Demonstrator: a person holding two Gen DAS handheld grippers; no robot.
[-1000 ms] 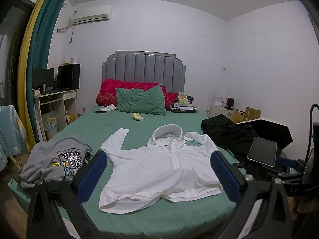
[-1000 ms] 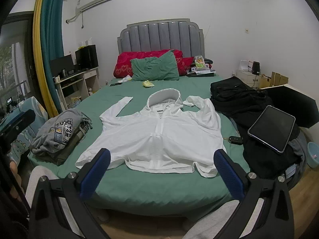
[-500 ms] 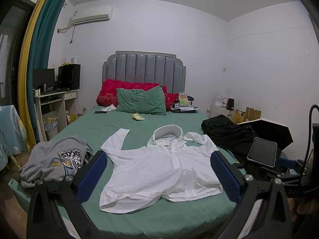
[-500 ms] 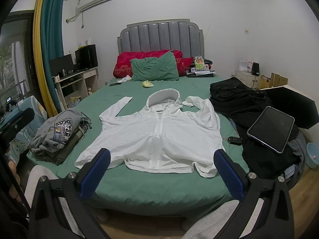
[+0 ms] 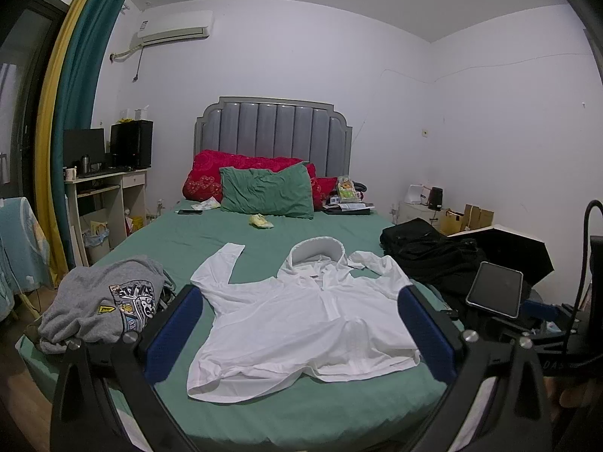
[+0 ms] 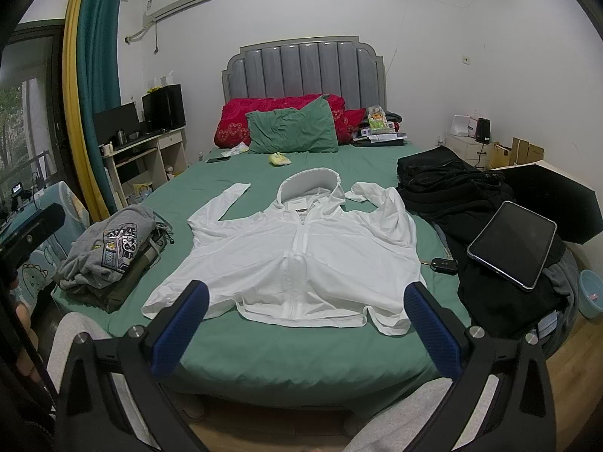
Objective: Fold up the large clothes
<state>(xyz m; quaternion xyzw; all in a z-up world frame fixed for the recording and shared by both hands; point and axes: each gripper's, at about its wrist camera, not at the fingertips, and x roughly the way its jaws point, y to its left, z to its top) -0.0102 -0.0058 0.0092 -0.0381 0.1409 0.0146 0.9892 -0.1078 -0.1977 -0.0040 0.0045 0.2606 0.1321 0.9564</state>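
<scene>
A white hooded zip jacket (image 5: 301, 320) (image 6: 301, 248) lies spread flat, front up, on the green bed (image 5: 188, 241) (image 6: 294, 354), hood toward the headboard, both sleeves out to the sides. My left gripper (image 5: 299, 297) hovers open near the foot of the bed, blue pads wide apart, with nothing between them. In the right wrist view my right gripper (image 6: 306, 293) is also open and empty, held back from the jacket's hem. Neither gripper touches the cloth.
A grey printed sweatshirt (image 5: 101, 301) (image 6: 113, 248) is heaped on the bed's left corner. Black clothes (image 6: 452, 184) and a tablet (image 6: 512, 243) lie on the right, with a key fob (image 6: 444, 264) beside the jacket. Pillows (image 6: 294, 128) lean at the headboard; a desk (image 6: 147, 150) stands left.
</scene>
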